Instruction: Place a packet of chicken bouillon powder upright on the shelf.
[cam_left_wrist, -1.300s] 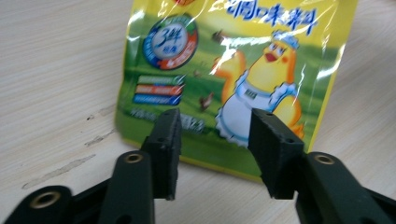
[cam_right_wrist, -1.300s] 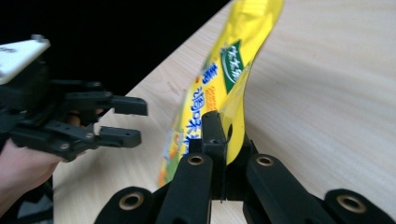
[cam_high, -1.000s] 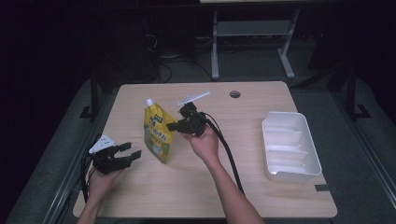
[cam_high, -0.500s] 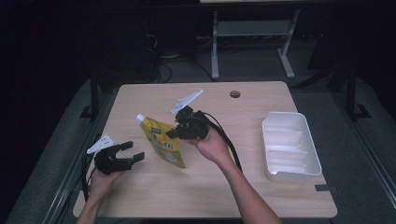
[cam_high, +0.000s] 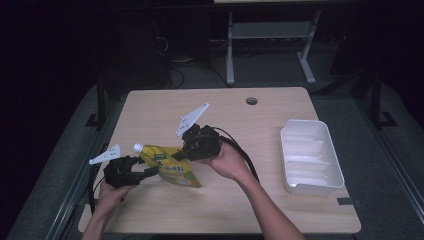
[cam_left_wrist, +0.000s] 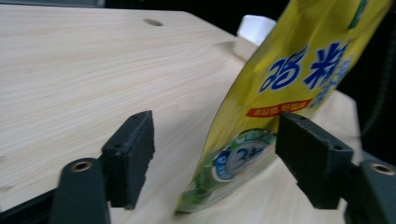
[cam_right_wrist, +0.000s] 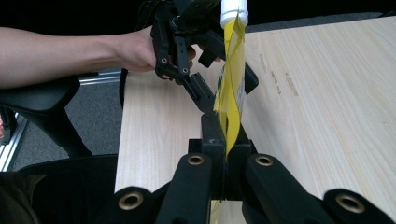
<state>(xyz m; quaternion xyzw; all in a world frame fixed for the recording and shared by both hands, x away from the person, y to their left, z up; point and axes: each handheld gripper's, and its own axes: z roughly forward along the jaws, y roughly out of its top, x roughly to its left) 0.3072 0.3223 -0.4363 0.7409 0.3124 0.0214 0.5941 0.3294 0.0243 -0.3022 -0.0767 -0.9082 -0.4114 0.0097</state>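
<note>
Pouch count: one yellow plastic spouted pouch (cam_high: 170, 167), long axis tilted, white cap toward left gripper (cam_high: 131, 172), whose jaws, just closing, stand apart around it; right gripper (cam_high: 186, 151) jaws clamp its edge above the tabletop (cam_high: 240, 125).

The pouch (cam_high: 170, 167) hung tilted over the table's (cam_high: 240, 210) left part, between the two grippers, and blocked the way there. The middle of the table lay free. The tray (cam_high: 311, 156) stood at the right edge, well apart.

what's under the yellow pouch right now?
Bare wooden table lies under the yellow pouch, which the right gripper holds by one edge. The high view hides whether its lower corner touches the wood.
</note>
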